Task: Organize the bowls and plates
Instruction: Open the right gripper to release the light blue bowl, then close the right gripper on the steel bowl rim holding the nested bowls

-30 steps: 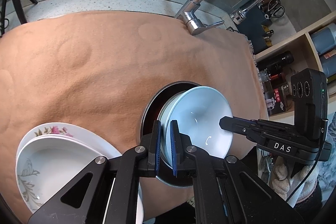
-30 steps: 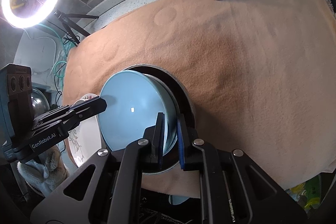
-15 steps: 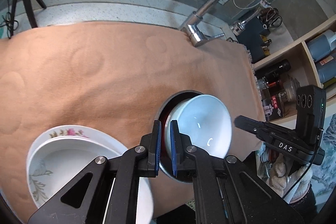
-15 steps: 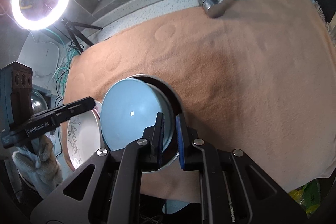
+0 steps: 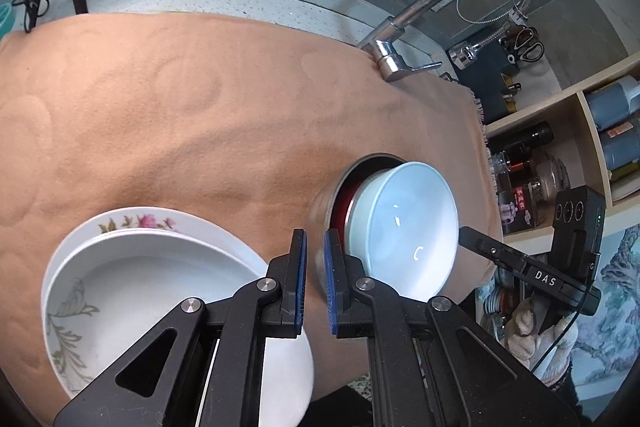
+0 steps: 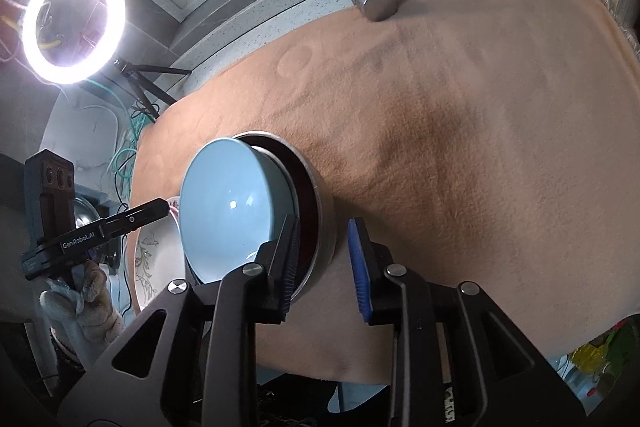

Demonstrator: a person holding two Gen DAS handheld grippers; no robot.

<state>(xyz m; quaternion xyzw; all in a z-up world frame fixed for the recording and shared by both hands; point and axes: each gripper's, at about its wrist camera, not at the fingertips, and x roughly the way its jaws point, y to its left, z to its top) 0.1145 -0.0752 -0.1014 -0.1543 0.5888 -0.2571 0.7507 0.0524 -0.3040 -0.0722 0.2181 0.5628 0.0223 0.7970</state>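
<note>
Both tongs empty: your left gripper (image 5: 314, 281) narrow, your right gripper (image 6: 324, 263) wide. The pale blue bowl (image 5: 404, 229) sits nested in the steel bowl (image 6: 320, 215), just beside the stacked floral plates (image 5: 132, 283); back straight off, don't nudge rims. Tan cloth (image 5: 180, 107) covers the counter, faucet (image 5: 436, 7) behind.

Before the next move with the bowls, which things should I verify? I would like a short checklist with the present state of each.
1. Right gripper released: ok, jaws apart, nothing between them.
2. Left gripper released: ok, narrow gap, nothing gripped.
3. Blue bowl nested in metal bowl: ok, sits inside, tilted.
4. Metal bowl resting on cloth: cannot tell, its base is hidden.
5. White plates stacked: ok, one upon another beside the bowls.
6. Faucet clear of bowls: ok, far behind.
</note>
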